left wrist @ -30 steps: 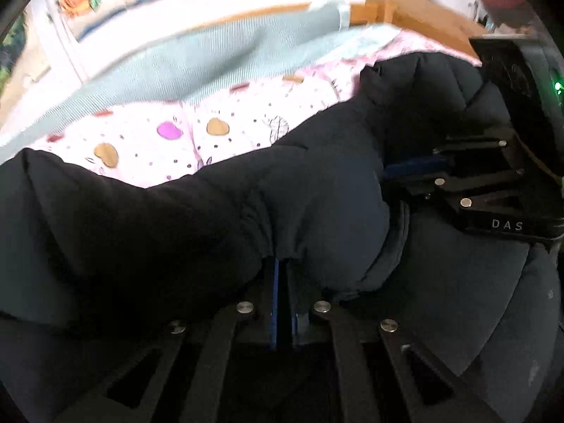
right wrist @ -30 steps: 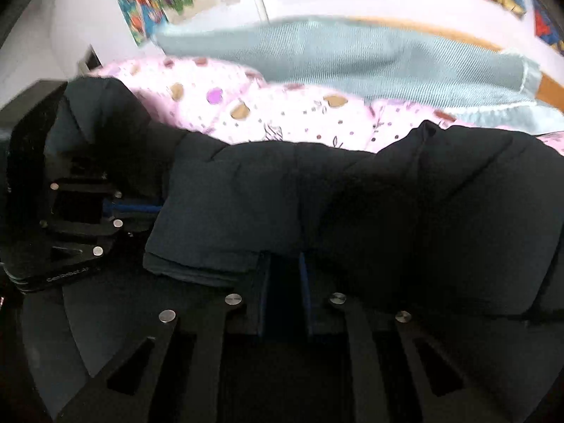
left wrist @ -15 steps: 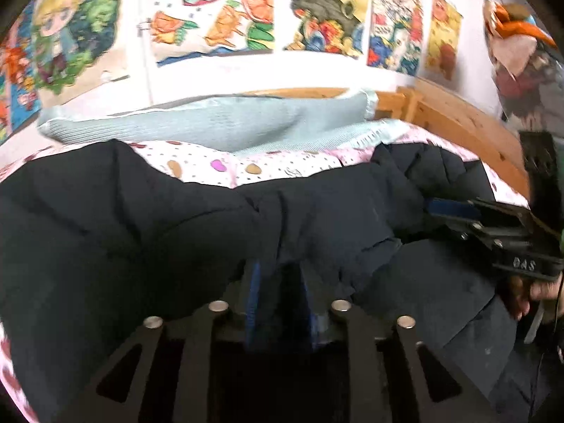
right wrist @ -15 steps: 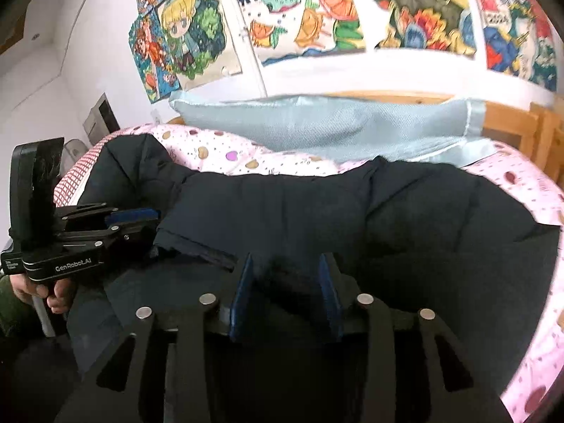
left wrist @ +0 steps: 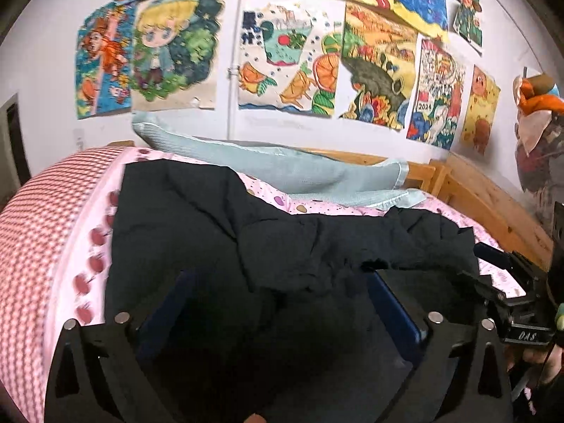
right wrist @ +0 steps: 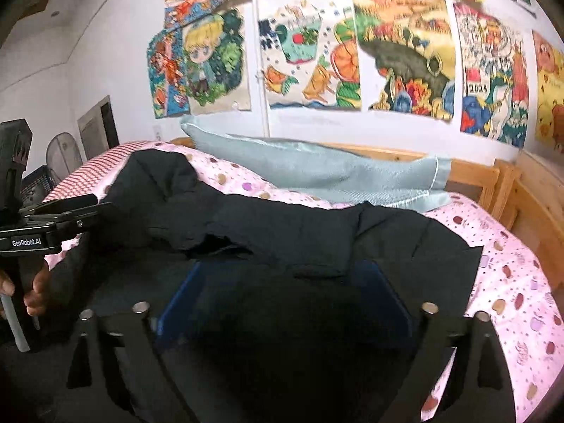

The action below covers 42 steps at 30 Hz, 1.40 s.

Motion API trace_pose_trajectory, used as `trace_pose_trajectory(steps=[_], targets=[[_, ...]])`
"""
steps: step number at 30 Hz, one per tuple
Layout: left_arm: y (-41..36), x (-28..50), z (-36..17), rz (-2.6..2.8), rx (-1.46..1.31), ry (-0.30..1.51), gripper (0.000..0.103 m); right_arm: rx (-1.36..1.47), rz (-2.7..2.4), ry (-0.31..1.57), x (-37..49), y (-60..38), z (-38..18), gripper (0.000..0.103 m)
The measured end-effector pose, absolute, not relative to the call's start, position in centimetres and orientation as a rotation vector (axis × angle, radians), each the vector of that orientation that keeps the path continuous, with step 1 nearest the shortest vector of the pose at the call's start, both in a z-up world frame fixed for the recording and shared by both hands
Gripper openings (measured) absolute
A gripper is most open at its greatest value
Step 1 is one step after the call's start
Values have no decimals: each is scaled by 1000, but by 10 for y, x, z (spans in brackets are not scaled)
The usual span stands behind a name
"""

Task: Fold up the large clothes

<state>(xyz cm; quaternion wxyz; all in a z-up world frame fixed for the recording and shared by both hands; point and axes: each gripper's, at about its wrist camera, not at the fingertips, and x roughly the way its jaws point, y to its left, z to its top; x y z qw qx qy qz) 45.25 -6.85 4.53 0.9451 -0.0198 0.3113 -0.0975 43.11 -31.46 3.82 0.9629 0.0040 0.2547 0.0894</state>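
A large black padded jacket (left wrist: 218,232) lies spread on the pink bed, with a folded layer across its middle; it also fills the right wrist view (right wrist: 317,232). My left gripper (left wrist: 278,282) is open, its blue pads wide apart above the near part of the jacket, holding nothing. My right gripper (right wrist: 285,275) is open too, its jaws wide apart over the jacket. The right gripper also shows at the right edge of the left wrist view (left wrist: 493,261). The left gripper shows at the left edge of the right wrist view (right wrist: 84,204).
A pale green blanket (left wrist: 282,169) lies at the back of the bed on the dotted pink sheet (right wrist: 511,282). A wooden bed frame (left wrist: 493,204) runs along the right. Drawings (left wrist: 289,67) cover the wall. A fan (right wrist: 63,155) stands far left.
Both grippers have opened and let go of the jacket's folded edge, then pulled back and up. The jacket now lies flat on the bed.
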Motion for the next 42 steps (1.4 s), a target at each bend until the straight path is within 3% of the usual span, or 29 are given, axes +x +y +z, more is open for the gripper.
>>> trace_pose_trajectory(steps=[20,42], targets=[[-97,268,89,-201,53,448,103,81,97,498,270,-328,71,97],[-66,206,68,-177,93,455,103,48,93,407,175,-302,58,101]])
